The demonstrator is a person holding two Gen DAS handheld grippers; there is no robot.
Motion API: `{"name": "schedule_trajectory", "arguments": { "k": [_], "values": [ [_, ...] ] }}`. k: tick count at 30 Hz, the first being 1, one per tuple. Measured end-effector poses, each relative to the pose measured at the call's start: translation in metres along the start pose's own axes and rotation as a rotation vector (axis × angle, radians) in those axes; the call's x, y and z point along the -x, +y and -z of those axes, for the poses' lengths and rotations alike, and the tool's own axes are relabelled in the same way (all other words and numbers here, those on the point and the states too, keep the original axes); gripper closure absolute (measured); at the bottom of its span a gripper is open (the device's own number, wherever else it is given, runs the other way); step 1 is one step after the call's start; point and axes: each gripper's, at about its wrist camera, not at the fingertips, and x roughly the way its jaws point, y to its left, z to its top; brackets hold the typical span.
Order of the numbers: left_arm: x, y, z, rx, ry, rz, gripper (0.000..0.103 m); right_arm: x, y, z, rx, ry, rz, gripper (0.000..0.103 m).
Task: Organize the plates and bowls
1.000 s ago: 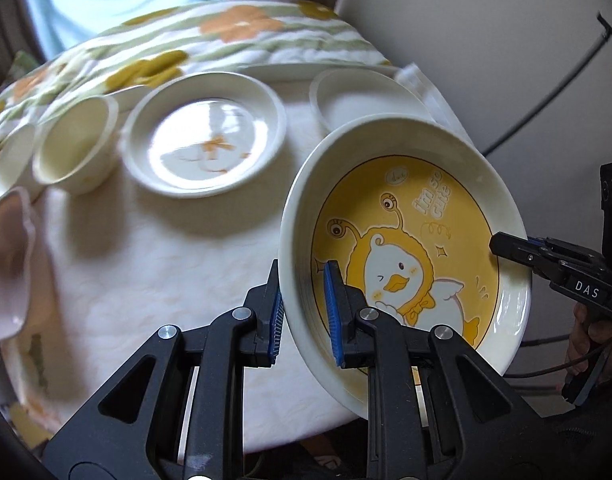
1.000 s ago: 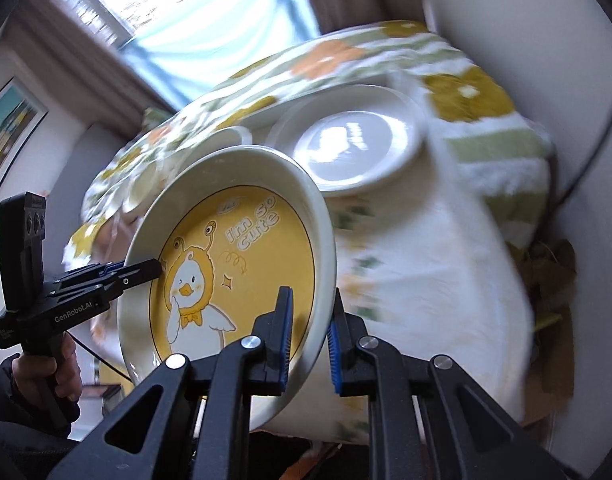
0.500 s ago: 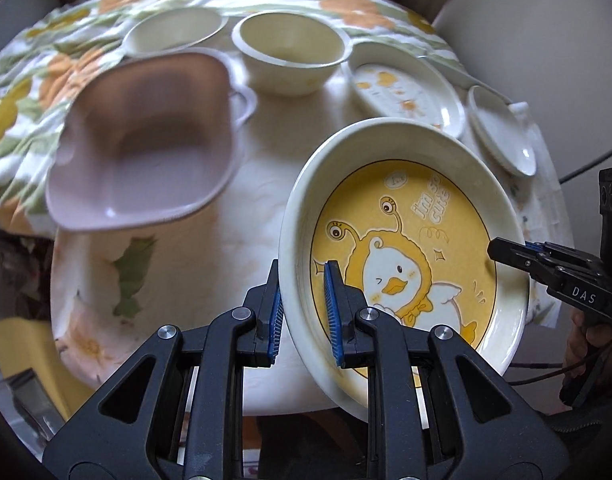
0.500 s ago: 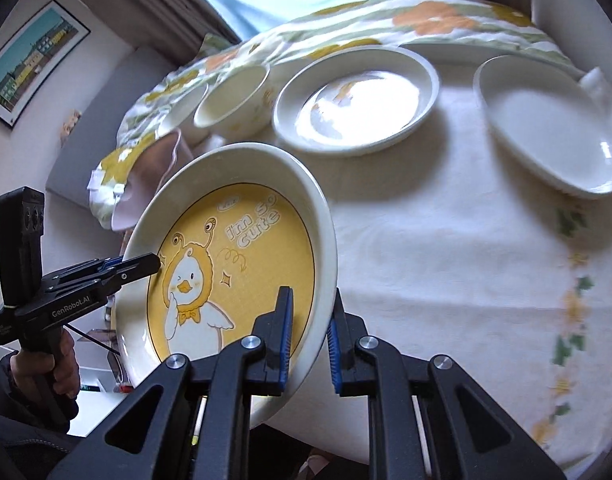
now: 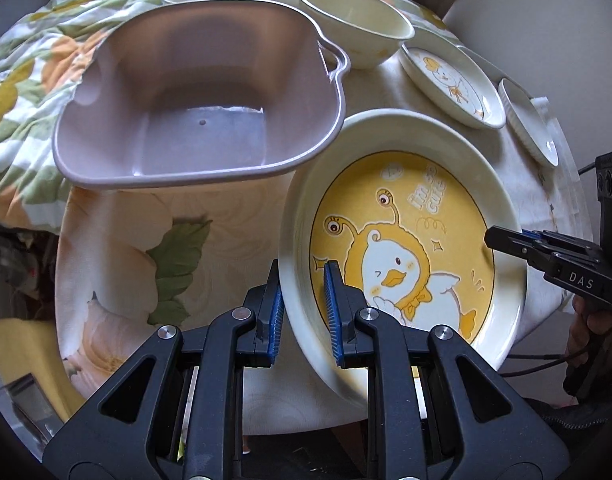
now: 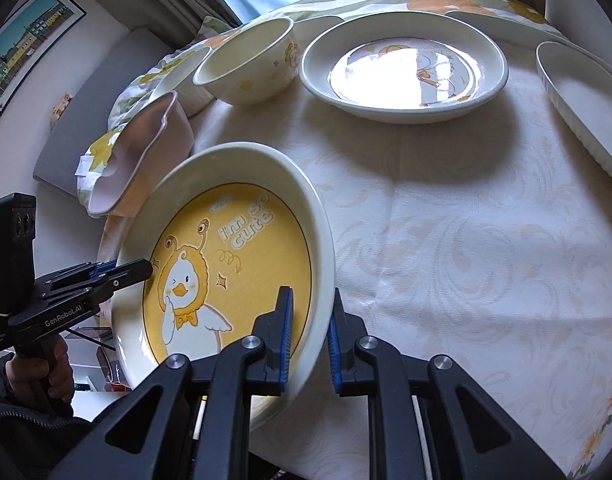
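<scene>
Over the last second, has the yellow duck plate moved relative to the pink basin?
Yes. The yellow duck plate, clamped by the left gripper and right gripper, has swung toward the pink basin; its rim now sits right beside the basin's edge.

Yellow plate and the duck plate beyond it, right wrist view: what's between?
Nothing: in the right wrist view, only bare tablecloth separates the yellow plate from the duck plate.
</scene>
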Motion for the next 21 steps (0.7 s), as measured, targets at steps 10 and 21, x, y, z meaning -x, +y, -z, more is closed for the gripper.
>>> {"name": "schedule_trajectory", "arguments": {
  "k": [10,21],
  "values": [
    [0.000,-0.005,0.003,-0.036,-0.018,-0.013,0.087,-0.001,0.005,0.001,0.004,-0.006,0.017,0.088],
    [-0.008,-0.012,0.001,-0.031,0.012,-0.033,0.071,-0.004,0.013,0.000,0.001,0.000,0.046,0.075]
  ]
}}
